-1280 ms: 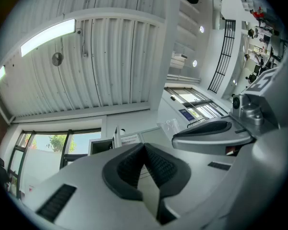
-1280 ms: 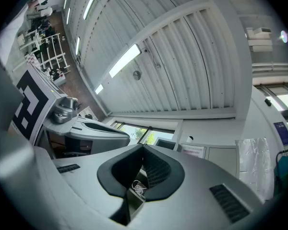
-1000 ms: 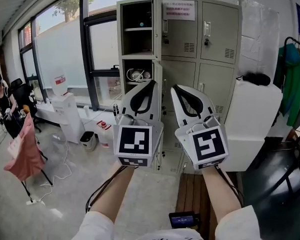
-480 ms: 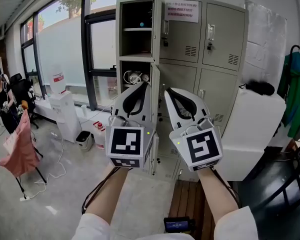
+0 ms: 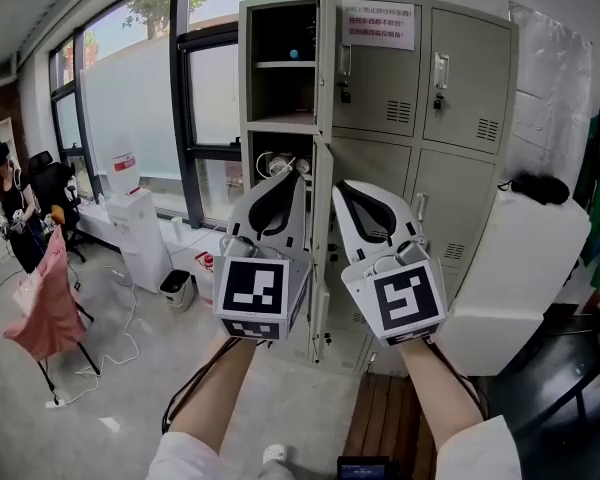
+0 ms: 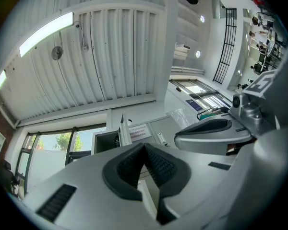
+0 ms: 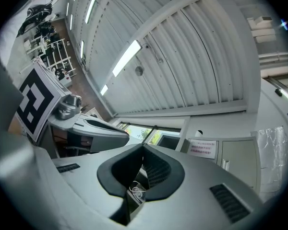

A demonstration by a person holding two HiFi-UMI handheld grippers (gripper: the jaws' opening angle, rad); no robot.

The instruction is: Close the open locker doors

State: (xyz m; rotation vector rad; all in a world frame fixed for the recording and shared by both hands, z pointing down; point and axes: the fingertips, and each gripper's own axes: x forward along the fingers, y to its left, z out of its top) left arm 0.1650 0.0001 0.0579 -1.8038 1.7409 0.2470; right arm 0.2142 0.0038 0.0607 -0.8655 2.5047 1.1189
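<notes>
A: Grippers?
B: Both clenched, empty: left hand-held gripper [image 5: 300, 171], right hand-held gripper [image 5: 342, 186].
A: Doors?
B: locker [image 5: 450, 118] at 12 o'clock; upper door [image 5: 327, 58] and lower door [image 5: 322, 318] open, 11 o'clock.

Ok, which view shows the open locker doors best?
The head view: the upper door and lower door both stand open, edge-on, in the left column of the locker. The left gripper view catches only the upper door, small. The right gripper view shows the locker small, doors unclear.
</notes>
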